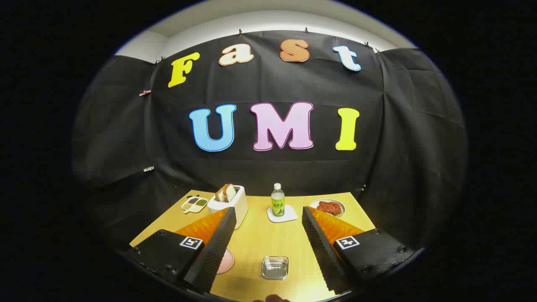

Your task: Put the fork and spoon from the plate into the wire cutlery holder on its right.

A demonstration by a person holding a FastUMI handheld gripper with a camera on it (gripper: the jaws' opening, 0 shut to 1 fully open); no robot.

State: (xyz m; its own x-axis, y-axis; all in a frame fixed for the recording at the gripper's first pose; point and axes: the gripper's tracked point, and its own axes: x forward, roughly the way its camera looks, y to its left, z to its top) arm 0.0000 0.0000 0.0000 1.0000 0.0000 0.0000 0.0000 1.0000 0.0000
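My gripper [268, 212] is held above the near part of a yellow wooden table [256, 239], its fingers wide apart with nothing between them. A pink plate [227, 260] lies low on the table beside my left finger [216, 247], which hides most of it, so I cannot make out what lies on it. To the plate's right, between my two fingers and below them, stands the small square wire cutlery holder [275, 267]; it looks empty.
Beyond the fingers stand a white toaster [230, 205] with bread slices, a green-labelled bottle [277, 202] on a white coaster, a plate of red food [329, 207] at the far right, and a small divided dish [194, 204] at the far left.
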